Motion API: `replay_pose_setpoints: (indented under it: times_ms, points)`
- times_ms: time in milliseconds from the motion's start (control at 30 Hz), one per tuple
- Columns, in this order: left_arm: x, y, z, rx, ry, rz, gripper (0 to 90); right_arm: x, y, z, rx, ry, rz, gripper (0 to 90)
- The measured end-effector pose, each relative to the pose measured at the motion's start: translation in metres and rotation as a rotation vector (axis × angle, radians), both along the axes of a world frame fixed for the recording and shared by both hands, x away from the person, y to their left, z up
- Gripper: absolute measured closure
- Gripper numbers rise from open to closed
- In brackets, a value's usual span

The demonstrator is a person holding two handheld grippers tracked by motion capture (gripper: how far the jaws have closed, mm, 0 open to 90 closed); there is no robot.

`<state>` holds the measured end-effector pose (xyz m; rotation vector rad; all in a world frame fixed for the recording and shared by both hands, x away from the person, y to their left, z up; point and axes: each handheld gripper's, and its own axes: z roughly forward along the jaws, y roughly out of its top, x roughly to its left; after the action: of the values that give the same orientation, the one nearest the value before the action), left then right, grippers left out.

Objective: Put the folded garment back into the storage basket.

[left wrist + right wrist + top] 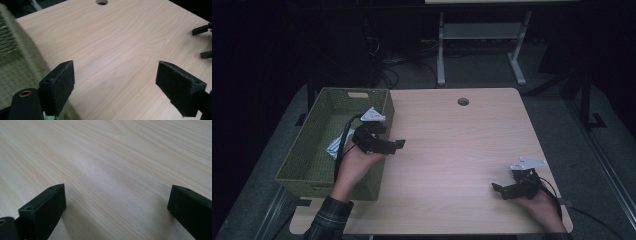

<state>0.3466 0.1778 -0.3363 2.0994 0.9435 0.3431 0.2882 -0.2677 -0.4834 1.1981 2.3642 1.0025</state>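
Note:
My left gripper point(398, 145) is open, held over the right rim of a green woven basket point(307, 150) and pointing out across the wooden table point(452, 150). In the left gripper view its jaws stand wide apart over bare wood, left gripper point(115, 82), with the basket point(15, 60) blurred at the left. A light blue and white item point(336, 146) lies inside the basket, partly hidden by my hand. My right gripper point(498, 190) sits low at the table's front right, open and empty; in its own view the right gripper point(116, 205) spans bare wood.
A round cable hole point(463, 101) is near the table's far edge, also seen as the hole point(102, 2). The right gripper's fingers point(203, 30) show at the right edge of the left gripper view. Beyond the table stands another desk's white frame point(441, 50) on a dark floor.

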Motion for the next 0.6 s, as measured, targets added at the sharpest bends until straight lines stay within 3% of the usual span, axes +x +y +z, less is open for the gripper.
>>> replay_pose_setpoints:
  times_ms: [367, 600]
  points:
    - [-0.010, -0.043, -0.025, -0.010, 0.005, -0.065, 15.0, 0.000, 0.000, 0.000, 0.000, 0.001, 0.002, 1.5]
    - [-0.016, -0.066, -0.052, 0.024, 0.011, -0.107, 15.1, 0.000, 0.000, 0.000, 0.000, 0.002, 0.002, 1.5]
